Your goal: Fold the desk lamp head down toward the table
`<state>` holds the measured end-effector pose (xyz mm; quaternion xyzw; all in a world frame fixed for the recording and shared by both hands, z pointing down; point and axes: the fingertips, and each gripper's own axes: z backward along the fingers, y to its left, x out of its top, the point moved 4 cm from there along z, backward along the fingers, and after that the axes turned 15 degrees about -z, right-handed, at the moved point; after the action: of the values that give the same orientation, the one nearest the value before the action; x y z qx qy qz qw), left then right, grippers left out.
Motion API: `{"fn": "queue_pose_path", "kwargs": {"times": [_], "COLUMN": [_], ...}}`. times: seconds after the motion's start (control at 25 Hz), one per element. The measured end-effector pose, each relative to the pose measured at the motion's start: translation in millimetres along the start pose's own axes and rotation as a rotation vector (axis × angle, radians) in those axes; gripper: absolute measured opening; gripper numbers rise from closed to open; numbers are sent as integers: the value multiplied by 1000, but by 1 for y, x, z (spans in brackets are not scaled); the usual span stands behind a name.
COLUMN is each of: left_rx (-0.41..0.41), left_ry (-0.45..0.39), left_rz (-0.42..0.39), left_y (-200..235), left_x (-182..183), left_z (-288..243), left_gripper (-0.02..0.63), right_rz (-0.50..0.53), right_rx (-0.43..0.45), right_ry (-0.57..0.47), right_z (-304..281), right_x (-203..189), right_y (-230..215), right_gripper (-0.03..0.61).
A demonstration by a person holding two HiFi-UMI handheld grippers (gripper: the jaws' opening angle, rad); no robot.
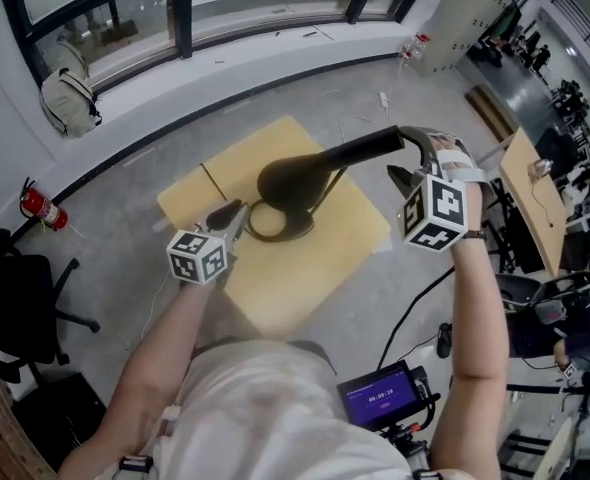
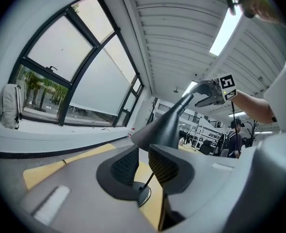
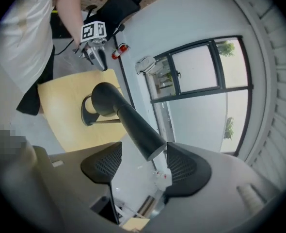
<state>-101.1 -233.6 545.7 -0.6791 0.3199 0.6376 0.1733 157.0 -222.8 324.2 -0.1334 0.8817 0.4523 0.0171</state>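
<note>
I'd steady the base ring [image 1: 275,230] with the left tool [image 1: 233,216] (nearly closed, nothing pinched) and regrip before pushing down slowly. The right tool [image 1: 406,156] gapes open round the narrow end of the lamp head [image 1: 320,168]. The head sits mid-frame over the counter [image 1: 305,273], long axis running toward upper right, wide end over the base.

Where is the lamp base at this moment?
In the head view, the lamp base sits near the middle of the yellow table, just right of the left gripper.
</note>
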Motion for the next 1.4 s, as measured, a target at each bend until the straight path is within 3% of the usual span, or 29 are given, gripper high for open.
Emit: {"fn": "queue_pose_path", "kwargs": {"times": [0.16, 0.32, 0.48, 0.72, 0.96, 1.16, 1.4], "left_rx": [-36, -92, -131, -127, -42, -10, 45], "left_ry": [-17, -22, -30, -19, 7, 35, 66], "left_rz": [-56, -111, -148, -147, -153, -139, -145], "left_y": [-14, -38, -57, -80, -97, -139, -172], "left_x": [5, 10, 13, 13, 4, -11, -23], "left_z": [11, 19, 26, 40, 60, 73, 92], "left_gripper": [49, 46, 46, 46, 35, 29, 2], "right_rz": [-254, -462, -595, -761, -918, -1093, -1347], "right_rx": [-3, 2, 33, 157, 333, 463, 533], "right_ry": [-66, -110, -151, -282, -512, -633, -749], "right_z": [19, 34, 37, 37, 44, 55, 64], "right_x": [-13, -29, -40, -54, -56, -78, -101], "right_y": [9, 28, 55, 101, 151, 197, 245], "right_gripper": [281, 201, 90, 14, 14, 14, 14]}}
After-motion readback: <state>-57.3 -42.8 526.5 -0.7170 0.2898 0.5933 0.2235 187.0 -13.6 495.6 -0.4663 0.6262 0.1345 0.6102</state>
